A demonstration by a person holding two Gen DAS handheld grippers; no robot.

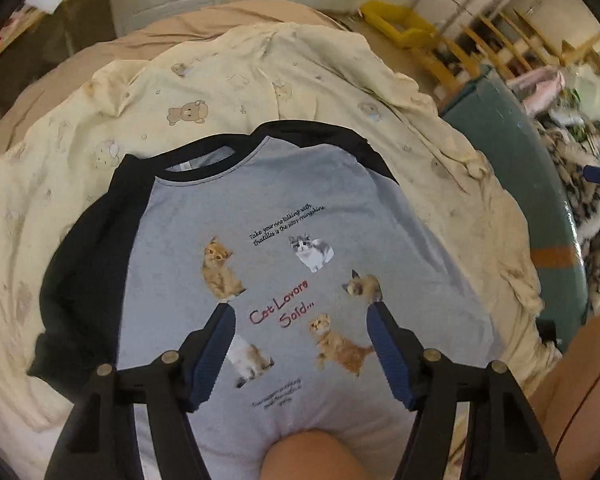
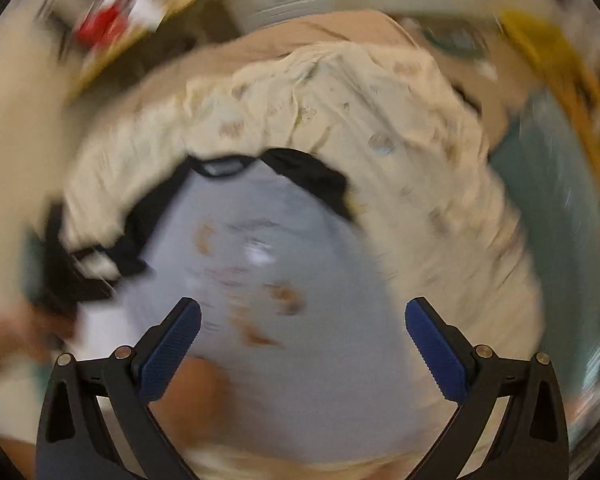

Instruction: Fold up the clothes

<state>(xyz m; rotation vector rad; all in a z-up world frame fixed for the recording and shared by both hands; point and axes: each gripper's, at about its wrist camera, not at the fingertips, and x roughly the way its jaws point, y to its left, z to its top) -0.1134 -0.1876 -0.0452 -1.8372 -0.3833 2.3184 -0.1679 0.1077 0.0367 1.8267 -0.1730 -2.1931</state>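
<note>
Above the grey cat T-shirt [image 1: 300,208], spread face-up on the cream quilt [image 1: 60,208]: left gripper [image 1: 300,306] and right gripper [image 2: 303,312] both spread, empty. Unfolded; sleeves need tucking in.

The grey T-shirt [image 1: 300,216] reads "Cat Lovers Said..." in red at its chest middle, a small black script line above beginning "Take your", its hem print too small to read
</note>
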